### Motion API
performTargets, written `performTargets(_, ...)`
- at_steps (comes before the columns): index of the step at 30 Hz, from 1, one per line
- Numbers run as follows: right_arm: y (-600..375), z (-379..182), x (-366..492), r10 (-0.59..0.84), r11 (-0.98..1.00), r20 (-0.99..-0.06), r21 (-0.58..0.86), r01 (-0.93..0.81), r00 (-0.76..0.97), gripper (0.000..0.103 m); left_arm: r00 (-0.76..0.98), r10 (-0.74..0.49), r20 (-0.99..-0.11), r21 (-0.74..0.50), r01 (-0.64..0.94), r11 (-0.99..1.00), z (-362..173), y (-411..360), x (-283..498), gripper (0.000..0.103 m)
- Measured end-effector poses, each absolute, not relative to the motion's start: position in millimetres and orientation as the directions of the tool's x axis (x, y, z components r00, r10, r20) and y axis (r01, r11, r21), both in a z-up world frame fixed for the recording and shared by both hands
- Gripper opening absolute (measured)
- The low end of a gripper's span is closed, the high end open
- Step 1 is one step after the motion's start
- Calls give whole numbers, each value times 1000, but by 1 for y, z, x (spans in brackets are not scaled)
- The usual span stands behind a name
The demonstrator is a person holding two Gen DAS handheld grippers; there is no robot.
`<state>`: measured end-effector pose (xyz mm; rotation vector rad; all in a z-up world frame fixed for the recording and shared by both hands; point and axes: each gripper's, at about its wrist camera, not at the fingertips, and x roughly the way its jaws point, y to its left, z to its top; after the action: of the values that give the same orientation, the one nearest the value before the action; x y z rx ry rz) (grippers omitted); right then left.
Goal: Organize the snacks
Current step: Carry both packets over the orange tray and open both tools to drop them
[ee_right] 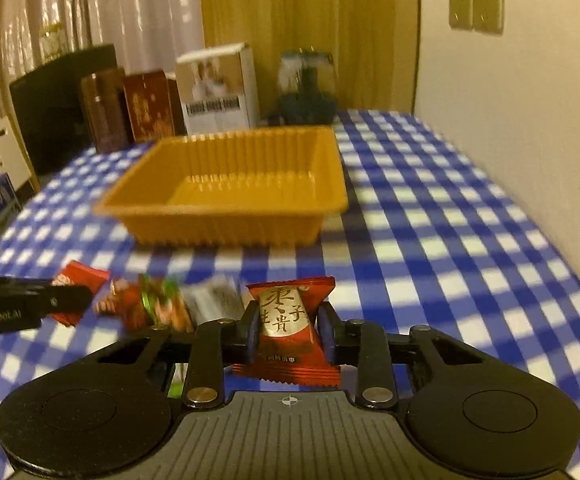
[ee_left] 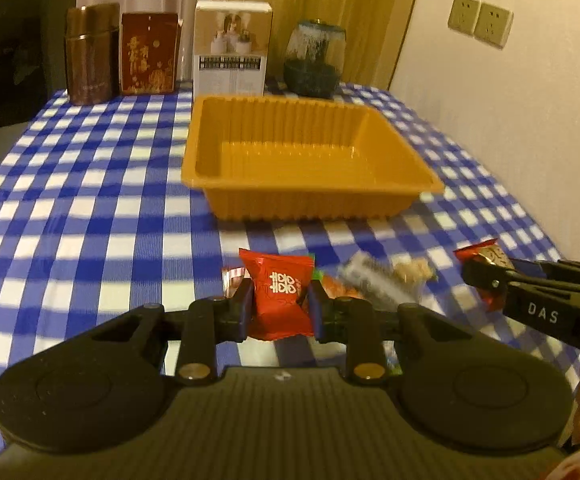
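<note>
Blue-and-white checked cloth covers the table (ee_left: 90, 208), boxes and a jar lined up along the back by the curtain. Left gripper (ee_left: 280, 300): fingers pinched narrow on a glossy red candy packet (ee_left: 280, 294), crinkled foil standing upright between the pads. Right gripper (ee_right: 288, 328): fingers narrow too, clamped on a red-and-gold date snack (ee_right: 288, 320) with serrated ends. Beyond both sets of fingers sits the ribbed orange plastic tray (ee_left: 310, 196). Between the grippers, a blurred pile of loose wrappers (ee_right: 158, 304).
</note>
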<state>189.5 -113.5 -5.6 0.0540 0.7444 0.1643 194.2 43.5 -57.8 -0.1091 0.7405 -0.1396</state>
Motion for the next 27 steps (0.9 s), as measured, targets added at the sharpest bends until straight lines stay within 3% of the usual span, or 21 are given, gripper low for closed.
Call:
performTargets(12, -96, 18, 271, 237, 971, -568, 154, -181, 788, 31, 800, -195, -568, -183, 108, 977, -24, 52, 273, 25)
performTargets(26, -97, -9, 333, 244, 968, -602, 205, -147, 761, 31, 784, -223, -580, -209, 121, 970, -48, 60, 336, 26)
performTargets(27, -97, -10, 335, 246, 967, -604, 210, -146, 758, 31, 785, -218, -580, -204, 119, 972, -49, 60, 338, 30)
